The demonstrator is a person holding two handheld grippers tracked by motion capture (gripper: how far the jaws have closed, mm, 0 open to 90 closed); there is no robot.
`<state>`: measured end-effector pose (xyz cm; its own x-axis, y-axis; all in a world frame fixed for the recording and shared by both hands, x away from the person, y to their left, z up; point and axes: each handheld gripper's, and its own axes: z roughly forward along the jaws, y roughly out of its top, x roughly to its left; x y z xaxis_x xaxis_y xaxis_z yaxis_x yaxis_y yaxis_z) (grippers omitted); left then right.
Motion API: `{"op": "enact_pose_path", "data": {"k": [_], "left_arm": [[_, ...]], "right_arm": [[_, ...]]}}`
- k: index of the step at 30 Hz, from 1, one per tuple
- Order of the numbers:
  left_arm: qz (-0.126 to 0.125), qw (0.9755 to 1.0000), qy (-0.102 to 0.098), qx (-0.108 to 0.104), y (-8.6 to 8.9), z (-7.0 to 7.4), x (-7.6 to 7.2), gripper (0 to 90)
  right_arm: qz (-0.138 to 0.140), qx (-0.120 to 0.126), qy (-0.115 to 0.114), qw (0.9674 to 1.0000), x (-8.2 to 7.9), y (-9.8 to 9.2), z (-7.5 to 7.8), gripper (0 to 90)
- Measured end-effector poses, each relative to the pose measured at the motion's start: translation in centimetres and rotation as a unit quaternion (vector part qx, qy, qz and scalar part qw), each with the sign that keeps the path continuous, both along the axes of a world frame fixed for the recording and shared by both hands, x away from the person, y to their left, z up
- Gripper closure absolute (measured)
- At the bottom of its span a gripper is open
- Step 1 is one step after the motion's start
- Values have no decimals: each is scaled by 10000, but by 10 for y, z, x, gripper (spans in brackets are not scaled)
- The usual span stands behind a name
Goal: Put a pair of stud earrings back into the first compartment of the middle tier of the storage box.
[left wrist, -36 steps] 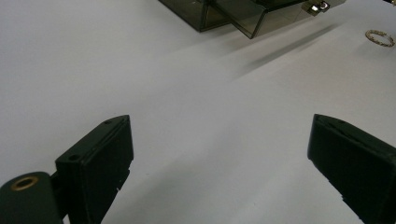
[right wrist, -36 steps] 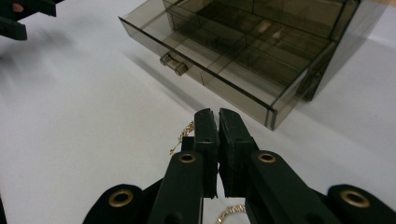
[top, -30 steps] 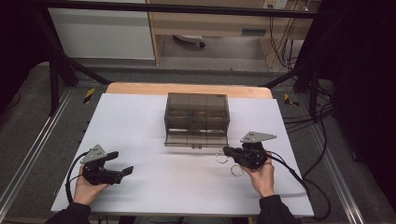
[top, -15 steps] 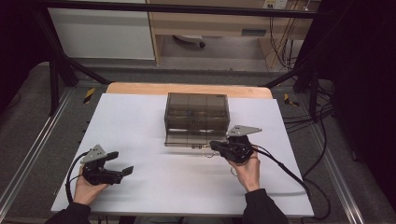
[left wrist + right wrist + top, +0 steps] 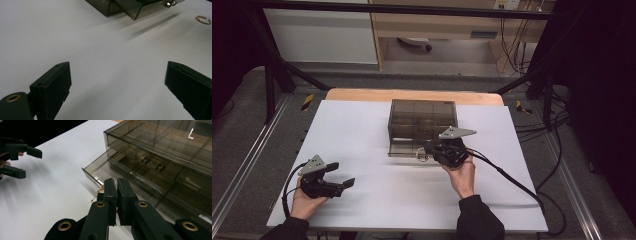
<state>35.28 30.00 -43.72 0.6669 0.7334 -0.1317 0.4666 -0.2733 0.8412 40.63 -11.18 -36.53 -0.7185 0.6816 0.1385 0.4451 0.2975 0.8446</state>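
A smoked clear drawer box (image 5: 422, 120) stands mid-table, its bottom drawer (image 5: 100, 171) pulled out. My right gripper (image 5: 428, 149) hovers just in front of that drawer's right part. Seen in the right gripper view, its jaws (image 5: 116, 181) are shut on a thin gold chain (image 5: 98, 193), which dangles left of the fingertips beside the drawer's front edge. My left gripper (image 5: 343, 174) rests at the table's front left, open with nothing between its pads (image 5: 53, 87). In the left gripper view a small gold loop (image 5: 203, 20) shows over the white top, right of the box (image 5: 112, 7).
The white tabletop (image 5: 362, 130) spreads wide between the two hands and left of the box. The right gripper's cable (image 5: 512, 182) trails off to the front right. Metal rails (image 5: 242, 160) run along both sides of the table.
My right gripper has moved left and toward the box with the chain, from the front right up to the open drawer's front. The left gripper has stayed put.
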Motion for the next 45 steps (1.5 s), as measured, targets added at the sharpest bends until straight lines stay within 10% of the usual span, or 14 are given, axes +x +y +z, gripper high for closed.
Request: {"op": "enact_pose_path", "data": {"k": [45], "left_arm": [[-31, 10000, -3, 8, 0, 0, 0, 70]], "right_arm": [[-251, 0, 157, 9996, 50, 70, -31, 866]]}}
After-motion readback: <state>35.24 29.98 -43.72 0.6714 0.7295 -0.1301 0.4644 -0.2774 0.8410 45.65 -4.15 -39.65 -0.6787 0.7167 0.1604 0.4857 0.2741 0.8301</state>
